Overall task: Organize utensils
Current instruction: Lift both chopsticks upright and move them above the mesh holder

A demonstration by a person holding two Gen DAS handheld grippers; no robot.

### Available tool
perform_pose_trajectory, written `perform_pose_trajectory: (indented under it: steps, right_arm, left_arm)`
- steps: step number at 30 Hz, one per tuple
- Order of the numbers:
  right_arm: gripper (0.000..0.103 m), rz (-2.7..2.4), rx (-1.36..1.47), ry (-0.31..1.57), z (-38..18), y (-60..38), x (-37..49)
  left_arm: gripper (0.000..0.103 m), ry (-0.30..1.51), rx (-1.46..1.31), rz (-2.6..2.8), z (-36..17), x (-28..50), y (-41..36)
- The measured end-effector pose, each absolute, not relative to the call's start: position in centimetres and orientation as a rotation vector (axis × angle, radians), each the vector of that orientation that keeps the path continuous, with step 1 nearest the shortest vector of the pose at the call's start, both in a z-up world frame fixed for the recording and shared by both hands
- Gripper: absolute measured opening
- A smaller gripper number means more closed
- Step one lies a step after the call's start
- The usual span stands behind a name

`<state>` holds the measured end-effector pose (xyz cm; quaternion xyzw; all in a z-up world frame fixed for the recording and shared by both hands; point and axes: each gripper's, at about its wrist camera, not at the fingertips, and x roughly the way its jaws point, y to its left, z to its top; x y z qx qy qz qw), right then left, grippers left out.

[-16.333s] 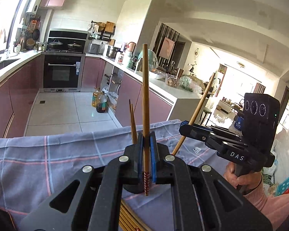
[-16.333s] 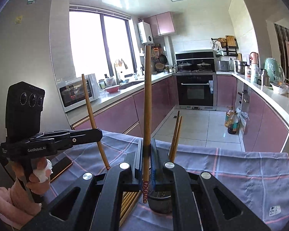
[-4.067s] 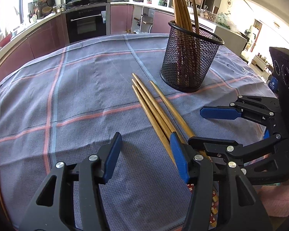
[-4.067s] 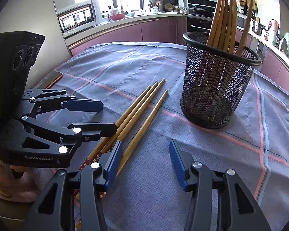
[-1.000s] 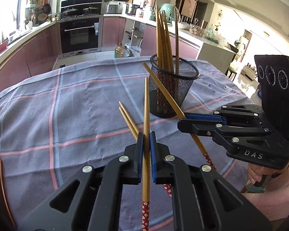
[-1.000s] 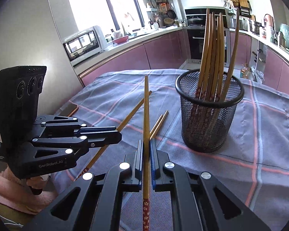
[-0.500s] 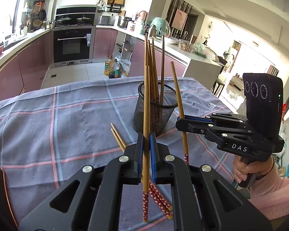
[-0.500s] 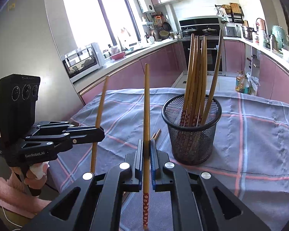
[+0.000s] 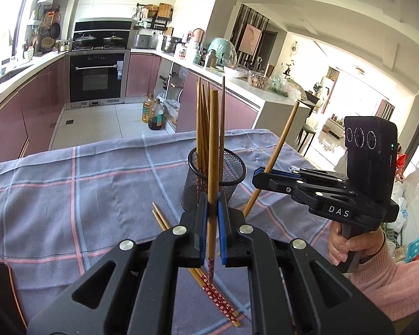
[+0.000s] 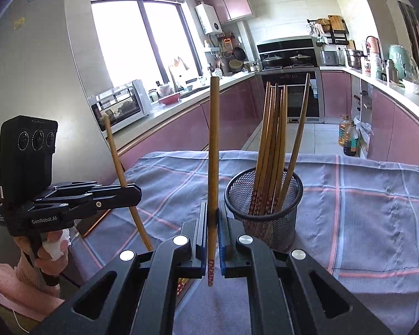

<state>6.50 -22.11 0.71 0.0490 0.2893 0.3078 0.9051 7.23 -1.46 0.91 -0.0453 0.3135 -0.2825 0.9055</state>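
My left gripper (image 9: 212,212) is shut on a wooden chopstick (image 9: 213,150) that stands nearly upright, its red patterned end hanging below the pads. My right gripper (image 10: 212,217) is shut on another chopstick (image 10: 213,150), also upright; seen from the left wrist it (image 9: 278,150) leans to the right. A black mesh cup (image 10: 264,209) with several chopsticks in it stands on the checked cloth just beyond both grippers. Two chopsticks (image 9: 209,284) lie on the cloth under my left gripper.
The table wears a blue-grey cloth with pink lines (image 9: 97,184); its far edge drops to the kitchen floor. A hand in a pink sleeve (image 9: 357,248) holds the right gripper. Pink cabinets and an oven stand behind.
Both grippers have risen with their chopsticks, which now stand more upright. The mesh cup sits lower and farther off in both views.
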Motion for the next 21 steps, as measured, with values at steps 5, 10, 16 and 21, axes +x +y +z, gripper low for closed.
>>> perform_pose_trajectory:
  steps: [5, 10, 16, 21]
  right_arm:
    - [0.006, 0.633, 0.102, 0.570, 1.8, -22.5, 6.8]
    - [0.006, 0.625, 0.098, 0.541, 3.0, -23.1, 7.1]
    - [0.006, 0.613, 0.090, 0.503, 4.6, -23.6, 7.2]
    - [0.006, 0.609, 0.082, 0.471, 5.8, -23.8, 7.3]
  left_arm:
    - [0.007, 0.635, -0.102, -0.594, 1.5, 7.8, -1.8]
    - [0.007, 0.610, -0.109, -0.605, 2.6, 8.3, -2.2]
    - [0.007, 0.570, -0.114, -0.615, 4.2, 8.8, -2.5]
    - [0.007, 0.531, -0.109, -0.622, 5.7, 9.0, -2.9]
